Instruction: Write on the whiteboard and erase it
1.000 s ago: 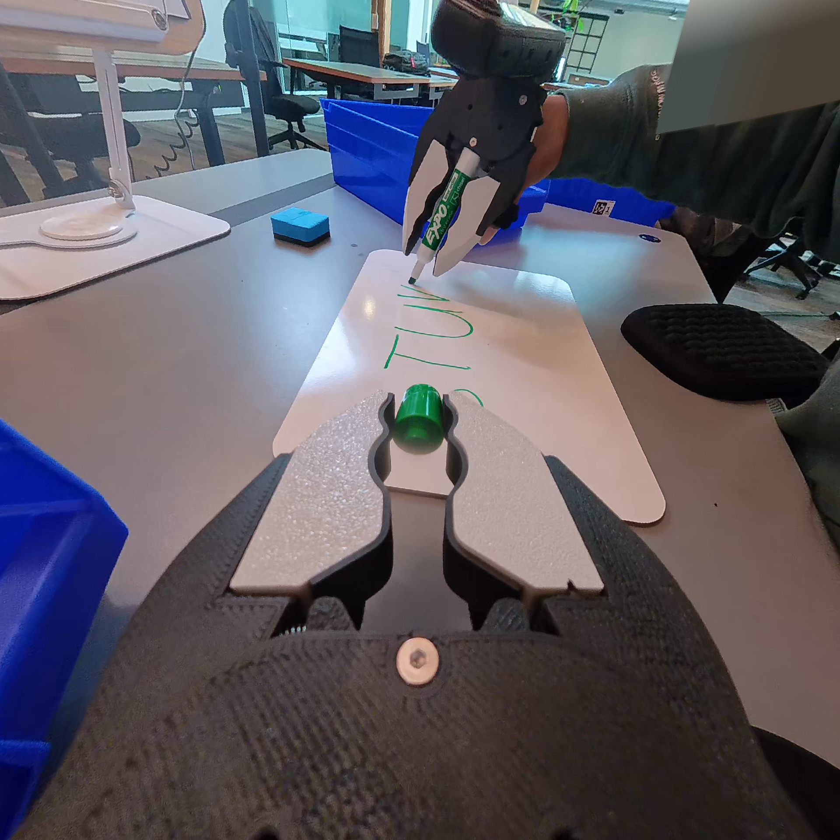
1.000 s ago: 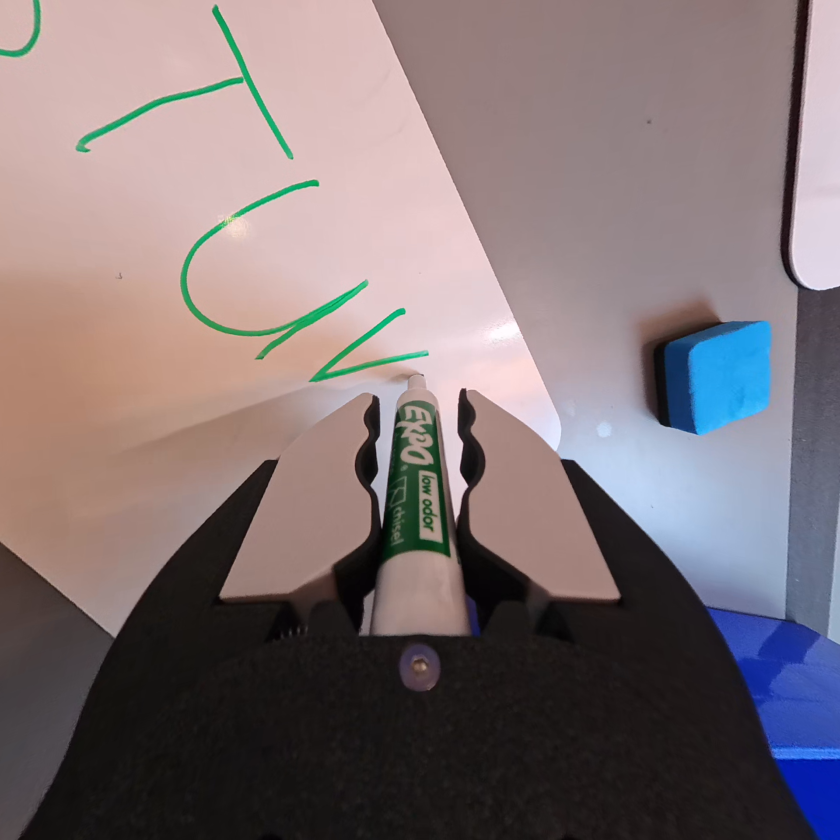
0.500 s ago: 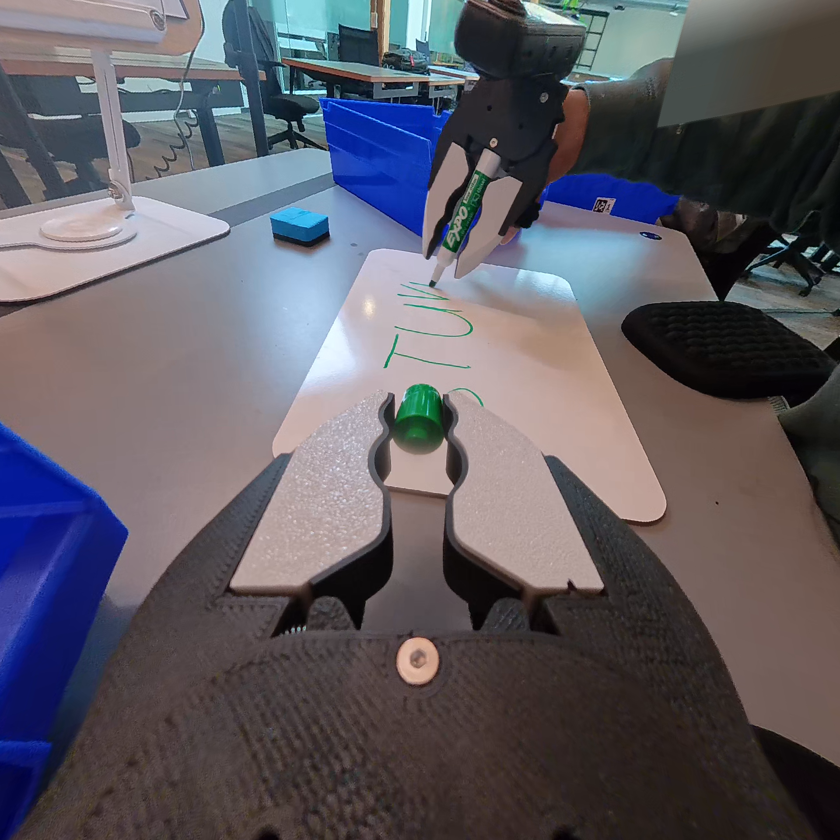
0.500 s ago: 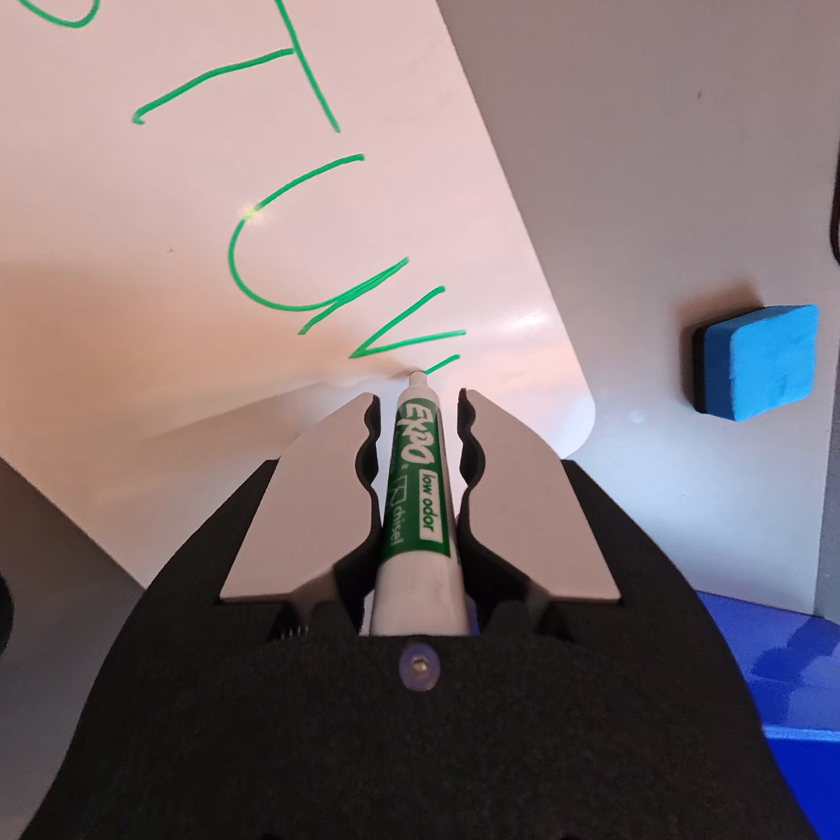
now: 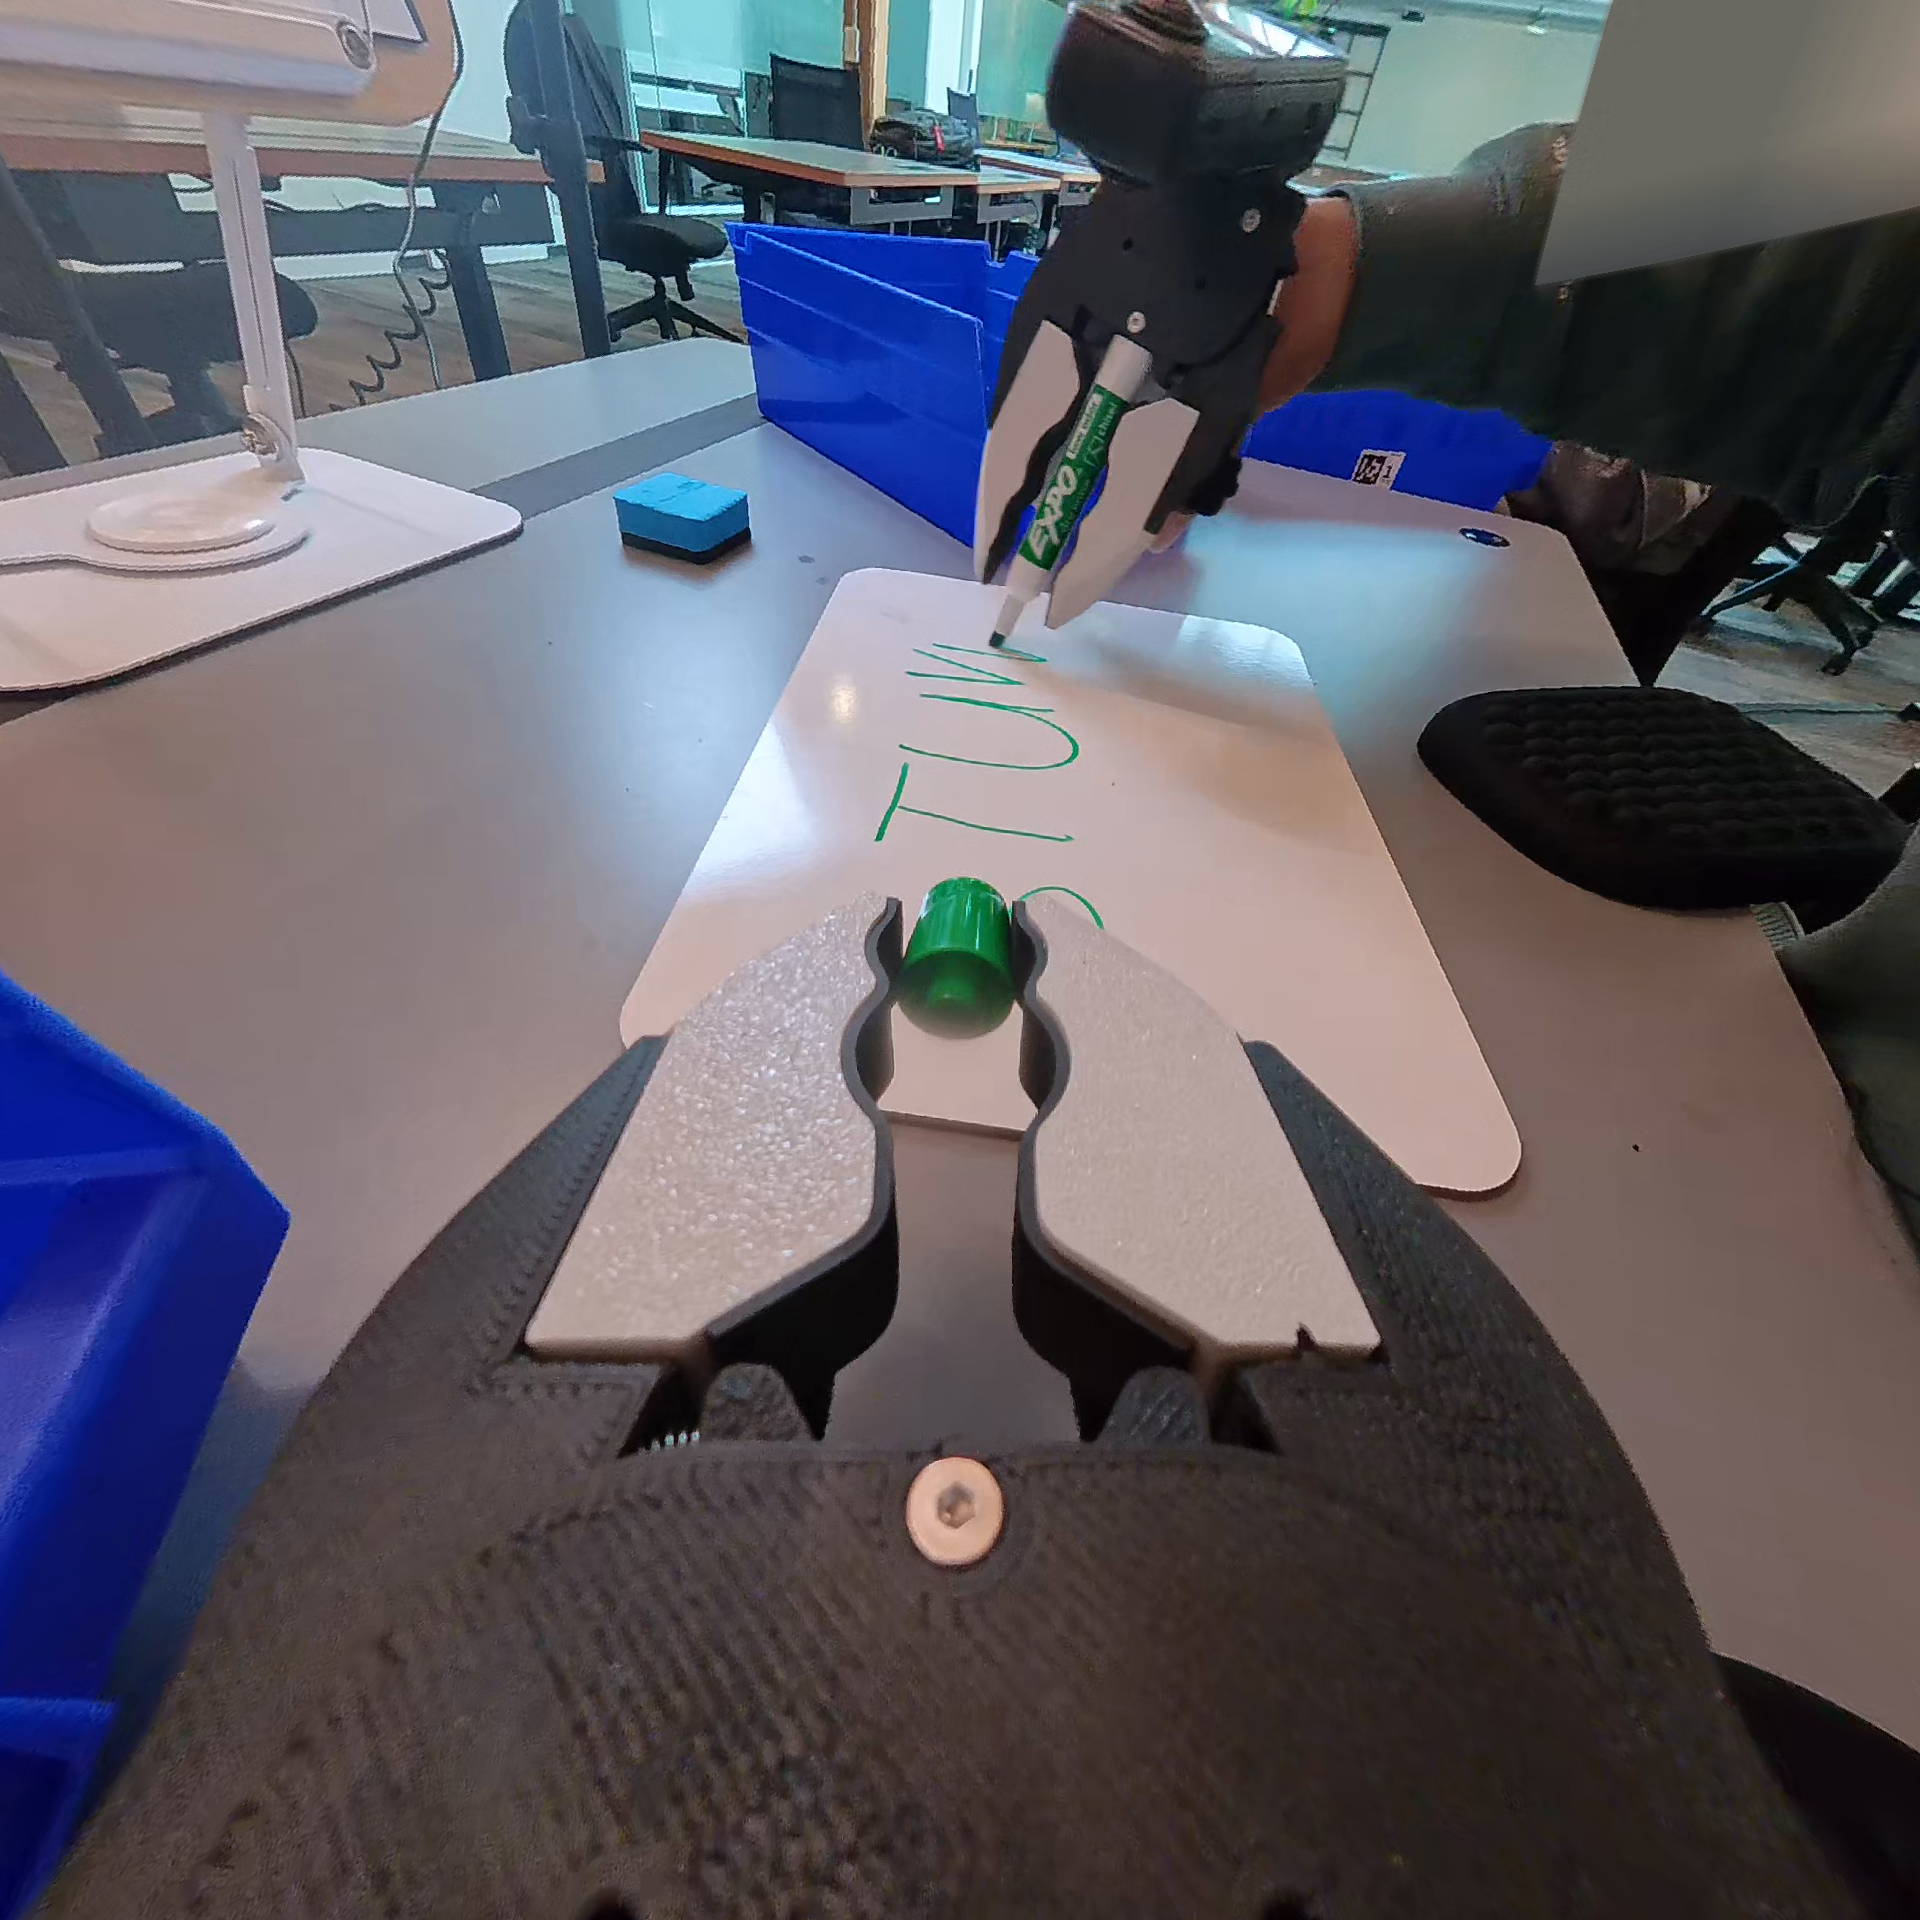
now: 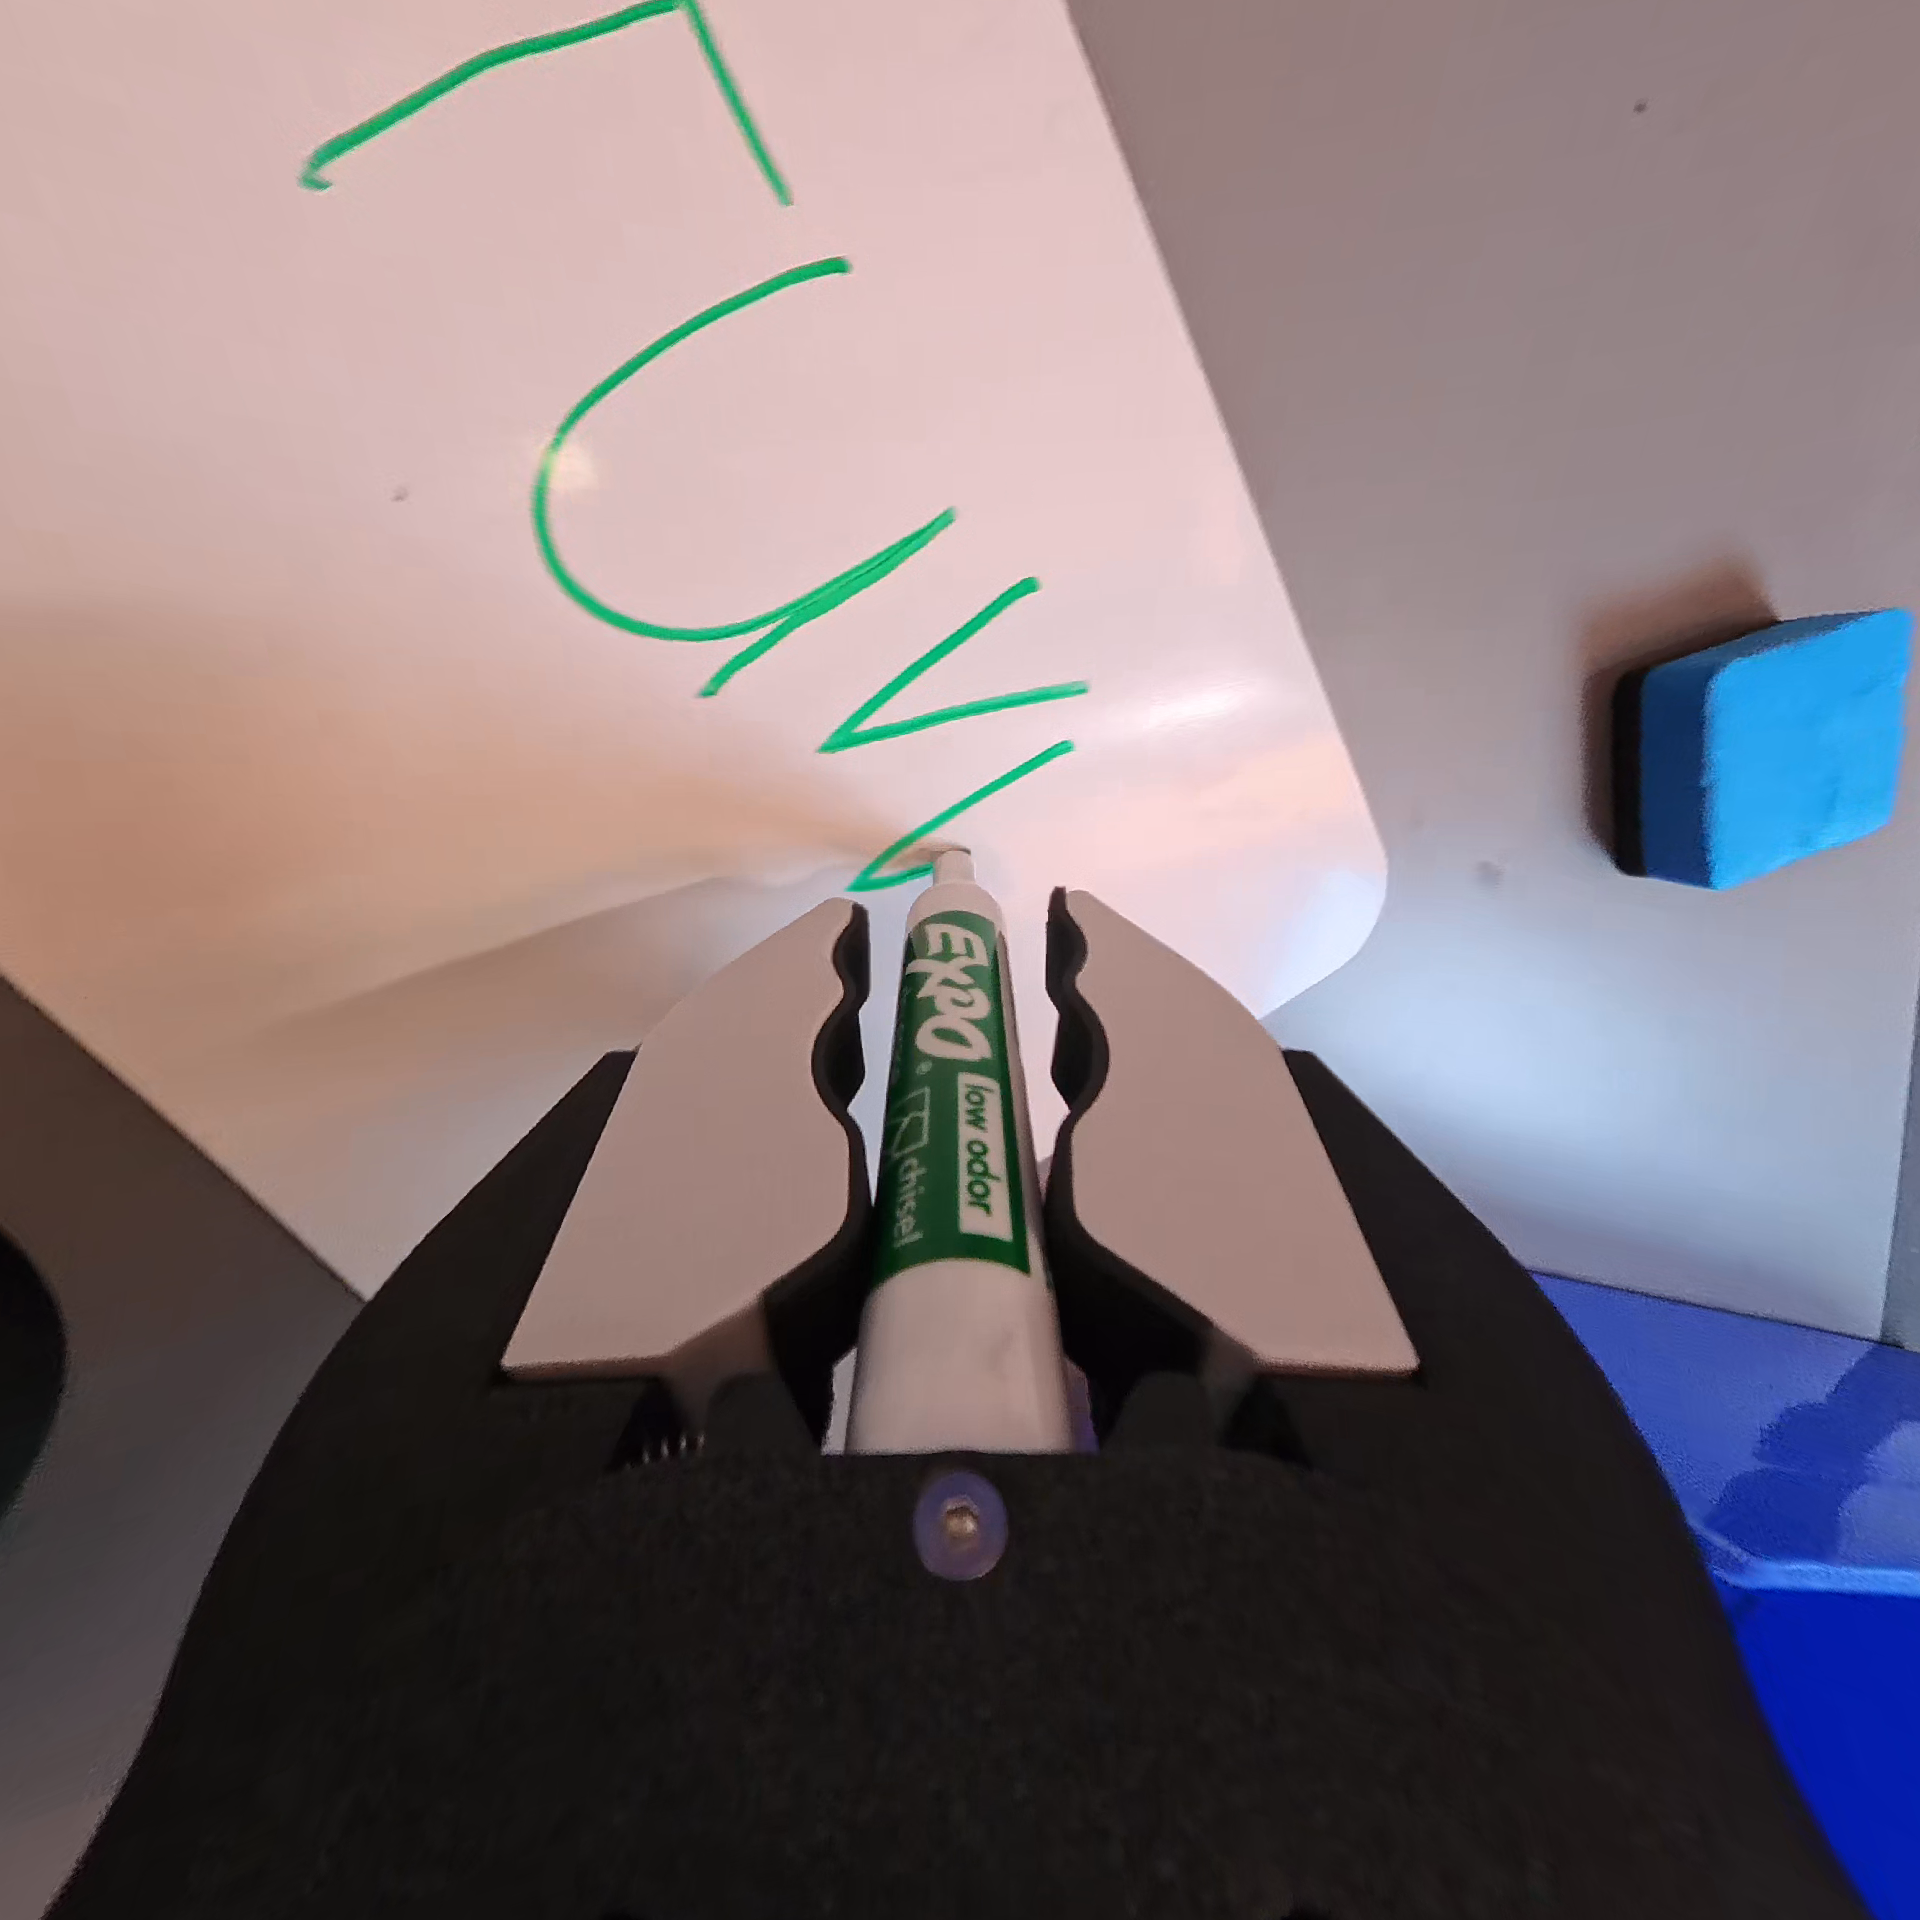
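A white whiteboard [image 5: 1195,831] lies flat on the grey table, with green strokes on it; it also shows in the right wrist view [image 6: 416,520]. My right gripper [image 6: 951,914] is shut on a green-and-white marker [image 6: 956,1122], tip touching the board at the end of the newest stroke; the gripper [image 5: 1023,603] and marker [image 5: 1070,468] also show in the left wrist view at the board's far end. My left gripper [image 5: 954,920] is shut on the green marker cap [image 5: 956,966] over the board's near end. A blue eraser [image 5: 683,514] sits on the table left of the board, also in the right wrist view [image 6: 1766,748].
Blue bins [image 5: 862,353] stand behind the board, and another blue bin [image 5: 94,1299] is at my near left. A white lamp base [image 5: 208,520] is at far left. A black padded armrest [image 5: 1652,790] sits to the right. A person's sleeve [image 5: 1610,312] holds the right gripper. One gripper's finger ends stand about 25 cm off the other's. Measured from the fingertips, the blue eraser [image 5: 683,514] is 15 cm or so from the right gripper and 35 cm from the left. Look for it in the right wrist view [image 6: 1747,691] too.
The right gripper moved along the board's far end, adding more green zigzag strokes. The left gripper and cap stayed still.
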The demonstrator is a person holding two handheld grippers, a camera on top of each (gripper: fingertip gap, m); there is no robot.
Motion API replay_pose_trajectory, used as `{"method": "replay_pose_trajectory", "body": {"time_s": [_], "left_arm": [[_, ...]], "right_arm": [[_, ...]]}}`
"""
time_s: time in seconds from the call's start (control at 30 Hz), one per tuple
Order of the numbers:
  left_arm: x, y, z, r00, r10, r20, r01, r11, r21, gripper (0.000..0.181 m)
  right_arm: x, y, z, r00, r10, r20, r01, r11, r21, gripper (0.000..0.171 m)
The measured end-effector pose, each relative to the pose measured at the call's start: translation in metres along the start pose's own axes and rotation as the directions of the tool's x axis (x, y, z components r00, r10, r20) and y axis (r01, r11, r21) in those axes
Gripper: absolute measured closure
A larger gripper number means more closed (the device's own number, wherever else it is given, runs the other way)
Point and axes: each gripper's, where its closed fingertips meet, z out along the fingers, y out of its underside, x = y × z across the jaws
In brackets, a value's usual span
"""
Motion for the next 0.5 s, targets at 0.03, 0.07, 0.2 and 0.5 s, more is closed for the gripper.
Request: {"method": "replay_pose_trajectory", "body": {"time_s": [0.03, 0.07, 0.2, 0.5], "left_arm": [[0.0, 0.0, 0.0, 1.0, -0.001, 0.0, 0.001, 1.0, 0.001, 0.162], [0.0, 0.0, 0.0, 1.0, -0.003, -0.001, 0.003, 1.0, 0.001, 0.162], [0.0, 0.0, 0.0, 1.0, -0.007, -0.003, 0.007, 1.0, 0.003, 0.162], [0.0, 0.0, 0.0, 1.0, 0.0, -0.006, 0.0, 1.0, -0.002, 0.162]], "right_arm": [[0.005, -0.001, 0.002, 1.0, 0.002, -0.005, -0.002, 1.0, 0.003, 0.138], [0.01, -0.003, 0.003, 1.0, 0.005, -0.009, -0.005, 1.0, 0.005, 0.138], [0.023, -0.007, 0.007, 1.0, 0.011, -0.006, -0.011, 1.0, 0.01, 0.138], [0.001, 0.009, -0.003, 1.0, 0.009, 0.016, -0.009, 1.0, -0.01, 0.138]]}}
